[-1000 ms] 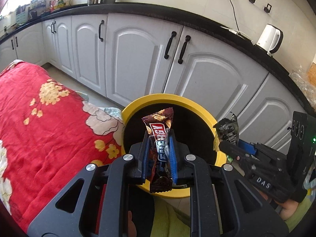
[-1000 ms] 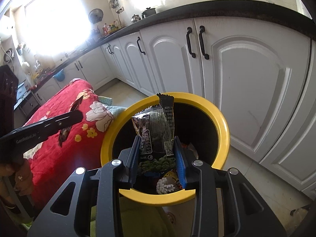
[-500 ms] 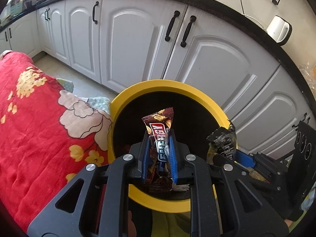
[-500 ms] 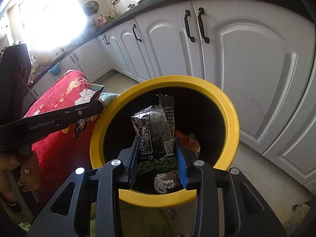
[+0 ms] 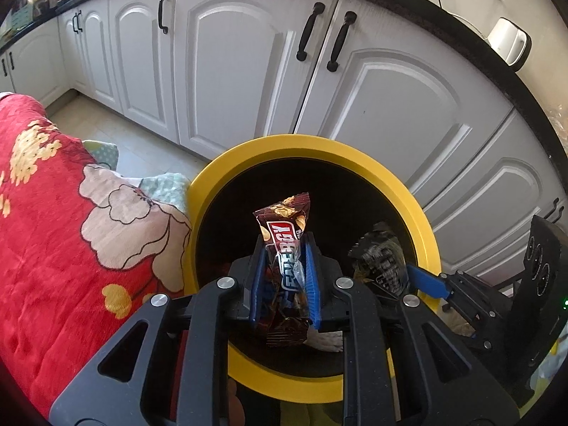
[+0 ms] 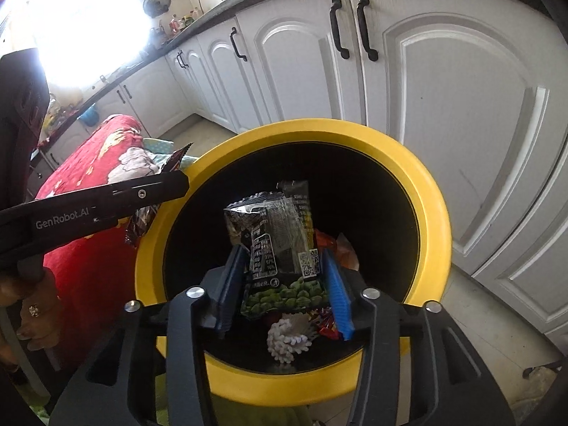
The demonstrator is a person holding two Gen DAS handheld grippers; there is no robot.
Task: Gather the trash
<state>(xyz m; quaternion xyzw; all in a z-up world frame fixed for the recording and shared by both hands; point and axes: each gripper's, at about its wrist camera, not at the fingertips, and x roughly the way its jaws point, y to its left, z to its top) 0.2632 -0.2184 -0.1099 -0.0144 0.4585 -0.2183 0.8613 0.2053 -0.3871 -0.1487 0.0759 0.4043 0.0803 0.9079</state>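
Note:
A round bin with a yellow rim (image 5: 422, 227) and black inside stands on the floor; it also shows in the right wrist view (image 6: 436, 213). My left gripper (image 5: 284, 284) is shut on a brown candy bar wrapper (image 5: 285, 248) and holds it over the bin's mouth. My right gripper (image 6: 284, 284) is shut on a black snack packet with green peas (image 6: 280, 248), also over the bin's mouth. The right gripper shows in the left wrist view (image 5: 422, 280) at the bin's right rim. Several pieces of trash (image 6: 287, 337) lie in the bin.
White kitchen cabinets (image 5: 390, 92) with black handles stand right behind the bin. A red flowered cloth (image 5: 53, 230) covers a surface to the left of the bin. A white kettle (image 5: 509, 41) stands on the dark counter.
Both grippers have moved forward and lower over the bin, each still holding its wrapper. The bin fills more of both views.

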